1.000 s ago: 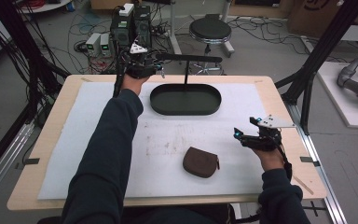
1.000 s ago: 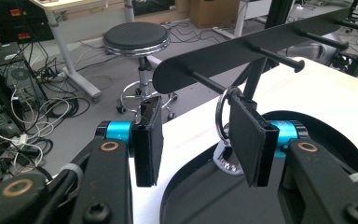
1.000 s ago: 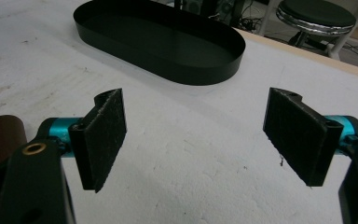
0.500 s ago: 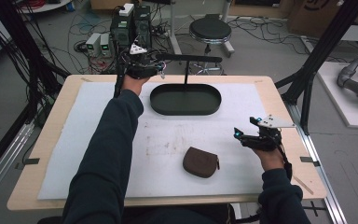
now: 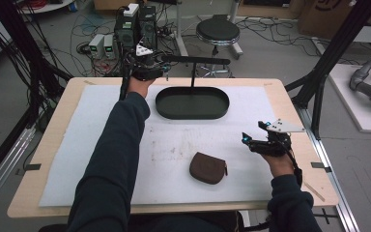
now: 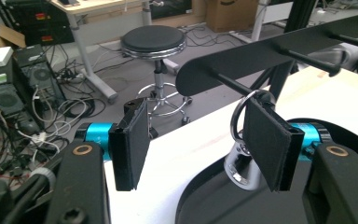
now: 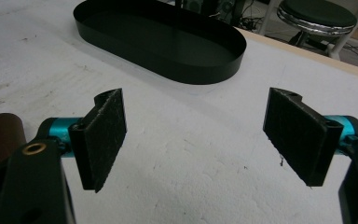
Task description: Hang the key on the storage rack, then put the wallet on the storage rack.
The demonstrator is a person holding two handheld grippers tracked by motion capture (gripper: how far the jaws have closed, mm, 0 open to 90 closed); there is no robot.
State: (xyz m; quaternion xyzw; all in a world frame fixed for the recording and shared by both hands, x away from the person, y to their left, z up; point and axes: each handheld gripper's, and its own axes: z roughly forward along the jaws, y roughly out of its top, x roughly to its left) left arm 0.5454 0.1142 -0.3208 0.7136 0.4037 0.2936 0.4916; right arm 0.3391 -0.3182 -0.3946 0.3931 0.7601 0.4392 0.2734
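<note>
Up at far edge of table [image 5: 53,145], left gripper [image 5: 163,72] held high beside left end of black hook rack [image 5: 195,60], arm in dark sleeve [image 5: 118,145] stretched fwd across white mat [image 5: 92,121]. Seen from left gripper view: both jaws spread wide, nothing clamped btwn them; silver key ring [image 6: 243,116] hanging on 1 peg of rack bar [image 6: 261,56], just behind right pad [image 6: 265,140], w/ a shiny metal clip piece [image 6: 240,172] dangling below it over rim of black oval tray [image 6: 205,196]. Can't tell whether pad touches ring. Round black stool [image 6: 154,39] on floor beyond, plus cables and boxes. Oval tray [image 5: 192,103] sits at far-middle of mat, rack post rising from it. Right gripper [image 5: 245,139] low over right side of mat, near table's right edge, grey 3-cornered plate [image 5: 282,126] on top, held by hand [image 5: 278,162]. Jaws likewise parted wide in right gripper view, holding nothing, bare mat [image 7: 191,154] btwn pads, tray [image 7: 168,42] ahead. Brown pouch [image 5: 208,167] lies flat on mat near front-middle, left of right gripper and apart from it; its edge shows as brown patch [image 7: 0,140] at left of right gripper view. 2nd stool view [image 5: 217,31] on floor behind table.
</note>
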